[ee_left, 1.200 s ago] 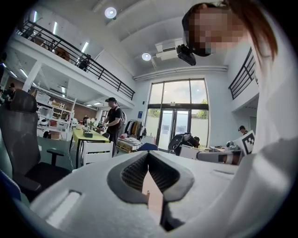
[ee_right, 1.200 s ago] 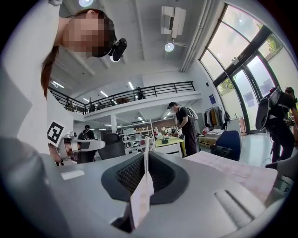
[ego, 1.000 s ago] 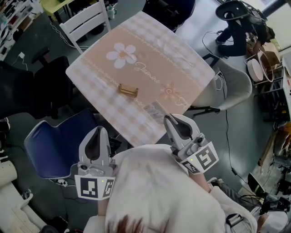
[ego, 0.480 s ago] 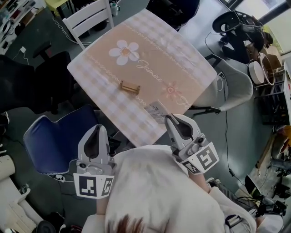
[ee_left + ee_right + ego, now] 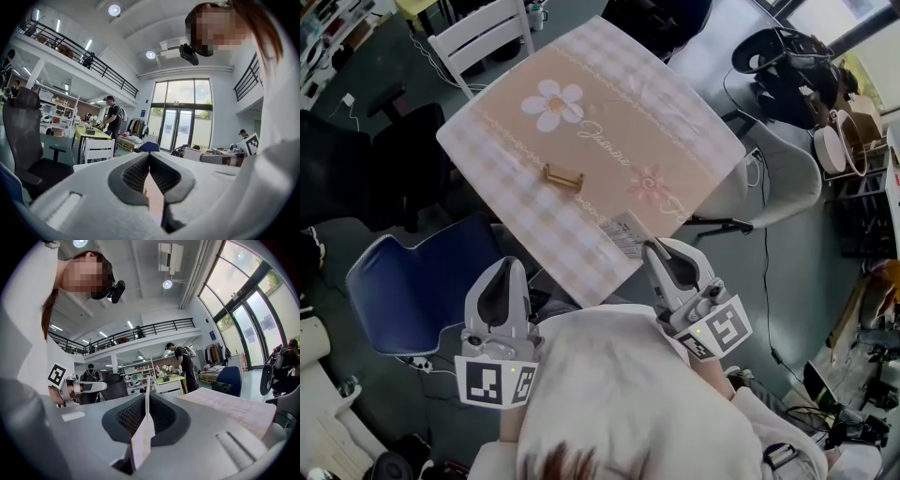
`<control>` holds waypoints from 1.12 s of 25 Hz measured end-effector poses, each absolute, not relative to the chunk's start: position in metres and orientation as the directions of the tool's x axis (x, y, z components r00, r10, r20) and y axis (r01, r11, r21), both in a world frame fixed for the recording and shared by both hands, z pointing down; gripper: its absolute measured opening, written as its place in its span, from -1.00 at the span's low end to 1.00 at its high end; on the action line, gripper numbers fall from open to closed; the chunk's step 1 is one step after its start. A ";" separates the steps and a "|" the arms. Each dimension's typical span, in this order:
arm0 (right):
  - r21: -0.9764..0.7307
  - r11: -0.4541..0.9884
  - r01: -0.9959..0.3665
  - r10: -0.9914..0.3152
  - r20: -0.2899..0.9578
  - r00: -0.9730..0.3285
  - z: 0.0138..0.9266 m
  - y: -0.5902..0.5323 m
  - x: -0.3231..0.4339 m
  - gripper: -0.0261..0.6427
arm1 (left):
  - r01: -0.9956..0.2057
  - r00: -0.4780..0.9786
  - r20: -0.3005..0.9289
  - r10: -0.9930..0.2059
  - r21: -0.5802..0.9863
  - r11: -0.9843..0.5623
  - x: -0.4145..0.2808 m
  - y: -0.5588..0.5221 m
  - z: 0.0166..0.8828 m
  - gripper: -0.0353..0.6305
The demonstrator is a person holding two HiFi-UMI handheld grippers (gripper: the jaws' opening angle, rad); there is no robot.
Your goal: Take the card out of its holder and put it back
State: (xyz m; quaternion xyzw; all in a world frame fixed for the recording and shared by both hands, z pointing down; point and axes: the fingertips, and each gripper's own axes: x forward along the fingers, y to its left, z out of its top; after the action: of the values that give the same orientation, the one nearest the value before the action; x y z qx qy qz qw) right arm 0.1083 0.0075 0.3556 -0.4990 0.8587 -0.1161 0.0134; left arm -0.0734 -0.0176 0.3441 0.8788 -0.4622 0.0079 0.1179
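Observation:
A small wooden card holder [image 5: 563,178] stands empty on the checked tablecloth with a flower print [image 5: 609,103]. My right gripper [image 5: 649,247] hovers off the table's near edge, shut on a white printed card [image 5: 624,231] that sticks out over that edge. In the right gripper view the card [image 5: 143,437] stands on edge between the closed jaws [image 5: 146,397]. My left gripper [image 5: 505,269] is held off the table to the left of the right one. Its jaws [image 5: 150,157] meet at the tips with nothing between them. Both point level toward the table.
A white slatted chair [image 5: 483,37] stands at the table's far side, a blue chair [image 5: 412,281] at the near left, a black office chair [image 5: 356,178] at the left and a grey chair [image 5: 778,173] at the right. Shelves and clutter [image 5: 853,131] line the right.
Both grippers keep their places and the card stays pinched in the right one. Only the head view has shifted slightly.

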 end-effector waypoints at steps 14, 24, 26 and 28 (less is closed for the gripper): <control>-0.204 0.532 -0.821 -0.824 0.095 -0.558 0.358 -0.005 0.106 -0.86 | -0.813 0.571 0.113 -0.813 0.218 -0.540 -0.074 -0.025 0.342 -0.89; -0.139 0.623 -0.770 -0.772 0.051 -0.633 0.348 -0.065 0.095 -0.86 | -0.863 0.490 0.116 -0.864 0.210 -0.460 -0.103 -0.036 0.344 -0.89; -0.124 0.632 -0.765 -0.766 0.046 -0.641 0.345 -0.078 0.095 -0.86 | -0.865 0.485 0.116 -0.867 0.214 -0.455 -0.103 -0.038 0.345 -0.89; -0.113 0.641 -0.760 -0.760 0.047 -0.648 0.345 -0.090 0.095 -0.86 | -0.866 0.480 0.115 -0.870 0.219 -0.449 -0.102 -0.040 0.344 -0.89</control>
State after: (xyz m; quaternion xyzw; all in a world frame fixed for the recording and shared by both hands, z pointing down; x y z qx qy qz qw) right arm 0.0954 -0.0902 0.3447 -0.4195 0.9057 -0.0611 0.0022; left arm -0.1017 -0.0398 0.3443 0.8512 -0.5098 -0.0070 0.1245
